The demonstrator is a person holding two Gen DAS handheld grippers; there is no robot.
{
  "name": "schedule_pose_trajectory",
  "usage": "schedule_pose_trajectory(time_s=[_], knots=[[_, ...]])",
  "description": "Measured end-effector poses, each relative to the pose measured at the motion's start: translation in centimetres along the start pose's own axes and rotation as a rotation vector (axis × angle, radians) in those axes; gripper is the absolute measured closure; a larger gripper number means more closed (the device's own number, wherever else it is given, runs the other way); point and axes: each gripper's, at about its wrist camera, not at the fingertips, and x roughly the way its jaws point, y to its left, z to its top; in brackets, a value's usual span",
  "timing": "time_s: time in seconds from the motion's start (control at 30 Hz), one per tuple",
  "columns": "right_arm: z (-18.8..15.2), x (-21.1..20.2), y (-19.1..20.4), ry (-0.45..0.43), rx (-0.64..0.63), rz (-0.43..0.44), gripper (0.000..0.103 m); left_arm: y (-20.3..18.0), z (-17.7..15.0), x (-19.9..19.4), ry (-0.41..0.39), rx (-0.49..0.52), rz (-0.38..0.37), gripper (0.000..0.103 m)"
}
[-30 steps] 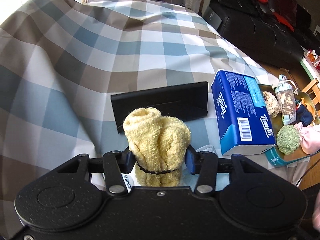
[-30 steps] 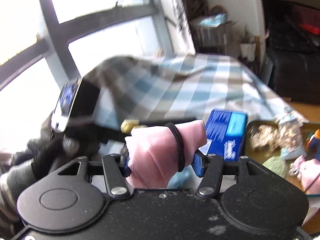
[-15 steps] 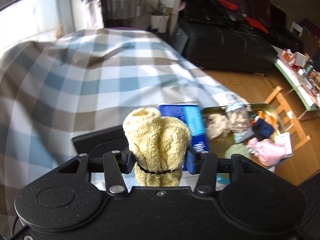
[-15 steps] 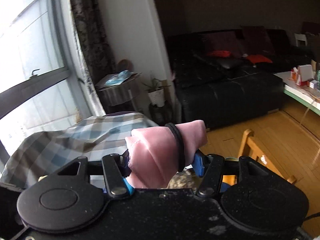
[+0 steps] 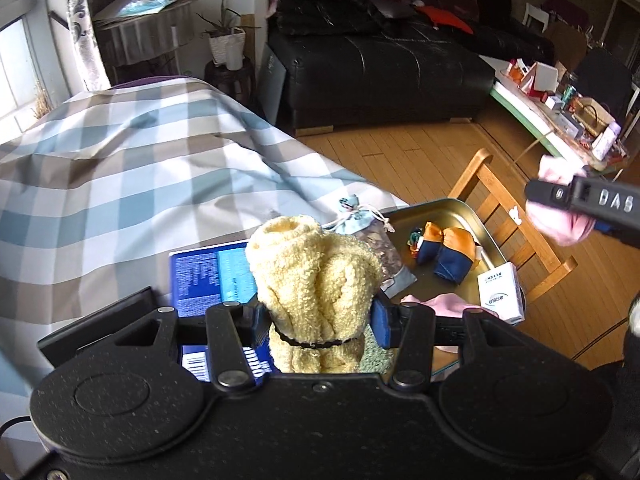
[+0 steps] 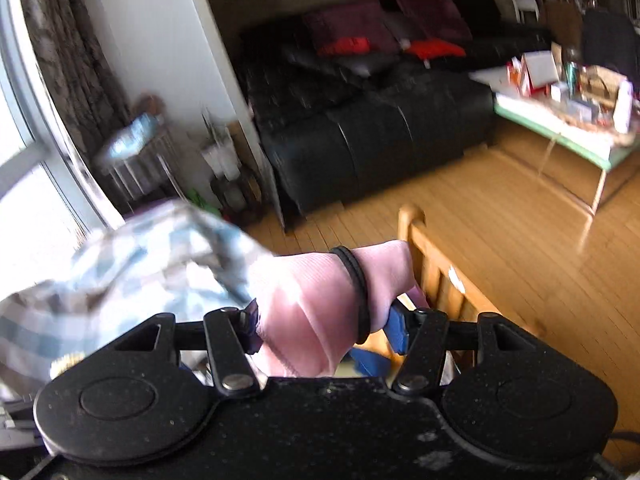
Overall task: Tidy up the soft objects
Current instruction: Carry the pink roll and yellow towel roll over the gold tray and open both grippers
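- A tray holding a blue-orange pouch and a white box was seen on the checked cloth, beside a blue pack.
- The left gripper was clamped on a yellow towel above the tray's near edge.
- The right gripper was clamped on a pink cloth, raised beside a wooden chair.

Black leather sofa, wooden floor, bright window at left.

Rolled towels: two are counted, one yellow towel roll and one pink towel roll.
Grippers: two are counted, the left gripper and the right gripper.
Trays: one metal tray is counted.
Tissue packs: one blue tissue pack is counted.
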Motion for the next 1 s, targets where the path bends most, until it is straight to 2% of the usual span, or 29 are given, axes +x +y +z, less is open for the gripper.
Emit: schedule_pose_trajectory(time_s=[0.1, 0.17, 0.33, 0.43, 0.5, 0.57, 0.63, 0.77, 1.0], knots=[[-0.1, 1.0, -0.1, 0.025, -0.027, -0.058, 0.047, -0.9, 0.3, 1.8, 0.028, -0.006, -0.005, 0.055], [-0.2, 1.1, -0.7, 0.029, -0.012, -0.067, 0.047, -1.4, 0.4, 3.1, 0.050, -0.012, -0.008, 0.055], [0.0, 2.2, -3.1, 0.122, 0.095, -0.001, 0.047, -2.2, 0.2, 5.4, 0.093, -0.015, -0.001, 0.054], [-0.1, 2.7, -3.3, 0.155, 0.115, 0.021, 0.046, -2.5, 0.0, 6.2, 0.101, 0.000, 0.001, 0.048], [-0.1, 2.9, -3.2, 0.159, 0.113, 0.018, 0.045, -2.7, 0.0, 6.3, 0.094, 0.012, 0.006, 0.046], [-0.1, 2.9, -2.9, 0.160, 0.111, 0.021, 0.045, -2.7, 0.1, 6.1, 0.075, 0.021, 0.004, 0.036], [-0.1, 3.0, -2.8, 0.160, 0.108, 0.021, 0.044, -2.7, 0.2, 5.8, 0.059, 0.027, 0.004, 0.033], [-0.2, 2.6, -2.8, 0.160, 0.104, 0.015, 0.043, -2.5, 0.1, 5.4, 0.042, 0.033, 0.020, 0.033], [-0.2, 2.2, -2.7, 0.145, 0.100, 0.012, 0.033, -1.2, -0.8, 5.1, 0.051, 0.013, 0.036, 0.033]])
